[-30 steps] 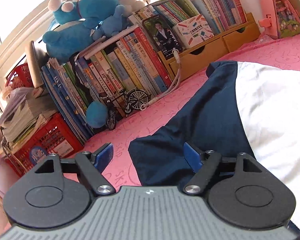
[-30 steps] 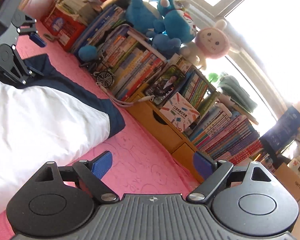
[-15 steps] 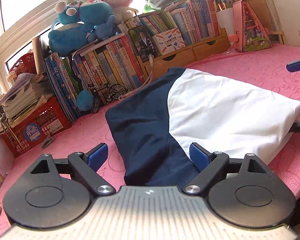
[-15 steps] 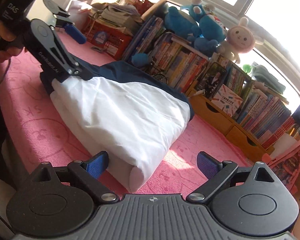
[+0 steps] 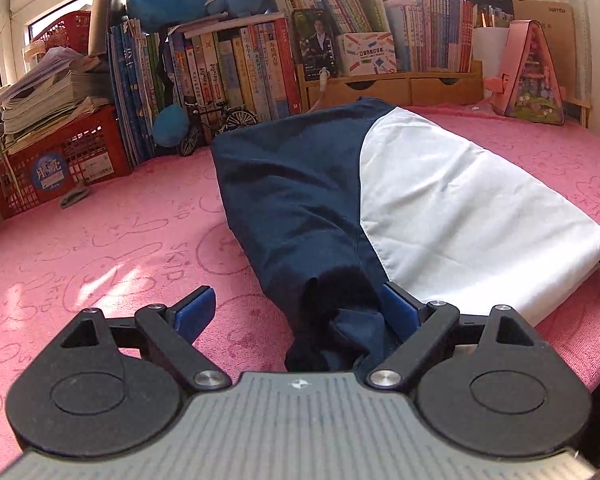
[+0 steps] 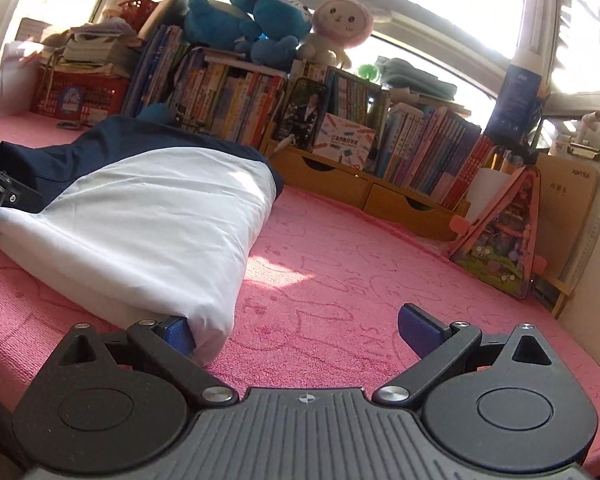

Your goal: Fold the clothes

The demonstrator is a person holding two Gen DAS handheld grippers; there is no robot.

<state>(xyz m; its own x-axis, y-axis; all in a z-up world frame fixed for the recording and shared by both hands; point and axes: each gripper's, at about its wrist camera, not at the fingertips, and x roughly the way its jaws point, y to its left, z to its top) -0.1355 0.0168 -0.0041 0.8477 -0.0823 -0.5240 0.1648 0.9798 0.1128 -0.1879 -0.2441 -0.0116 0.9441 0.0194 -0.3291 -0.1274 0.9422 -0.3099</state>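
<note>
Folded navy-and-white garment [image 5: 380,200] on pink cloth [image 5: 120,240], left claw [image 5: 296,312] wide, right claw [image 6: 296,332] opening, gripping nothing

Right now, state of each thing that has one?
navy and white garment: folded, flat on the pink mat
left gripper: open, navy end between its fingers
right gripper: opening, white corner at one finger
wooden drawers: shut

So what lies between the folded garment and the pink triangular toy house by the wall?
Only bare pink blanket, sunlit in one patch, separates the folded garment from the toy house; the right wrist view shows it.
</note>
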